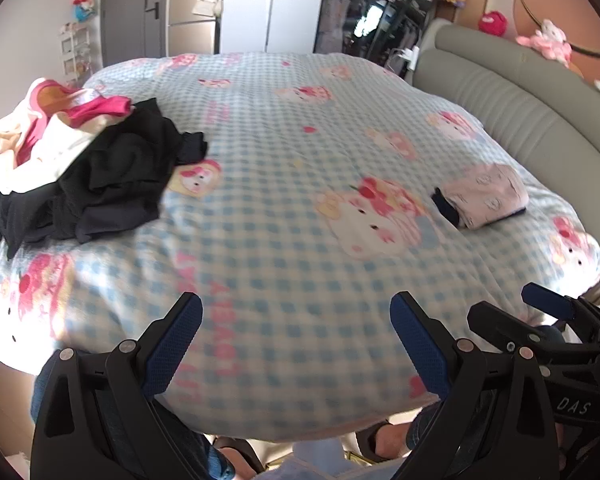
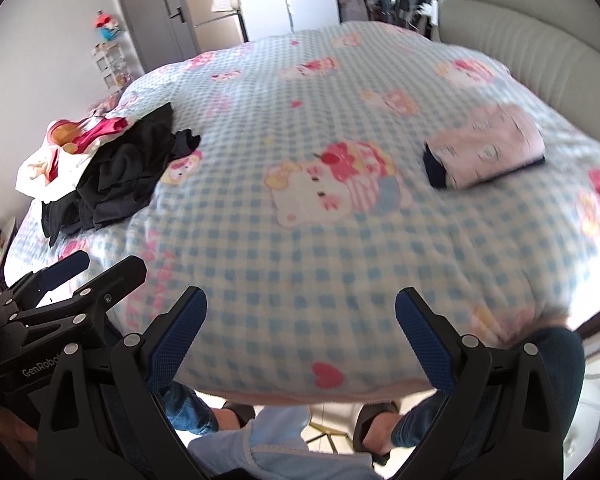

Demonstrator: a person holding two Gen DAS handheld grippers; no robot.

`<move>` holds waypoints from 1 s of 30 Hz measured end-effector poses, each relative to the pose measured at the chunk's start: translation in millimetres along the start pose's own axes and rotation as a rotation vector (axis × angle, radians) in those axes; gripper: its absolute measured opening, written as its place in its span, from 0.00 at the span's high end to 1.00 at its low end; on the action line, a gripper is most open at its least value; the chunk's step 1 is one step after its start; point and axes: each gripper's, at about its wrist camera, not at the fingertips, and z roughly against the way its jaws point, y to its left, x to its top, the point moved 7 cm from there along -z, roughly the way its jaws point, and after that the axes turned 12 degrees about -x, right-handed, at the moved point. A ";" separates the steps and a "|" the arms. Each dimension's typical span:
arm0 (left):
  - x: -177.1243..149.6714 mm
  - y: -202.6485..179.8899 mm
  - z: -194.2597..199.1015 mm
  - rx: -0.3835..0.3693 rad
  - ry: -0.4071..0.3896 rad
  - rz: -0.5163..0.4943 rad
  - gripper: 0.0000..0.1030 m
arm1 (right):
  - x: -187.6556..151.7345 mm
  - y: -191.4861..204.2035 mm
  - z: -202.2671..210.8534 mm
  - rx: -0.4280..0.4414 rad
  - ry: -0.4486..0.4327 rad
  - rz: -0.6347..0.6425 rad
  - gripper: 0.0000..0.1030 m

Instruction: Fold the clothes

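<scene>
Bed with a blue-checked cartoon-print quilt [image 1: 284,216], seen from its foot edge through both wrist cameras; a padded grey headboard [image 1: 512,112] curves along the right. On the quilt's left side lies the unfolded heap: a crumpled black garment [image 1: 112,188] with a white-and-pink garment [image 1: 48,136] piled on and behind it. Well apart, on the right near the headboard, rests a folded pale pink garment [image 1: 486,194] on top of something dark, of which only an edge shows (a second folded piece, most likely). Judged from this layout, the task is partly done: at least one item is folded and set aside, and the heap of at least two items remains. The left gripper [image 1: 296,344] and the right gripper [image 2: 300,340] both hover over the near edge of the quilt with fingers spread wide and nothing between them; neither touches cloth. Hidden or unclear: the number of garments within the heap, the quilt's motion-blurred print, and the person, of whom only denim-clad legs and sandalled feet show below the bed edge.
</scene>
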 end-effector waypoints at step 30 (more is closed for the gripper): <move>134.0 452.0 42.8 0.301 -0.160 0.416 0.33 | 137.5 447.6 -119.9 0.374 0.077 0.469 0.57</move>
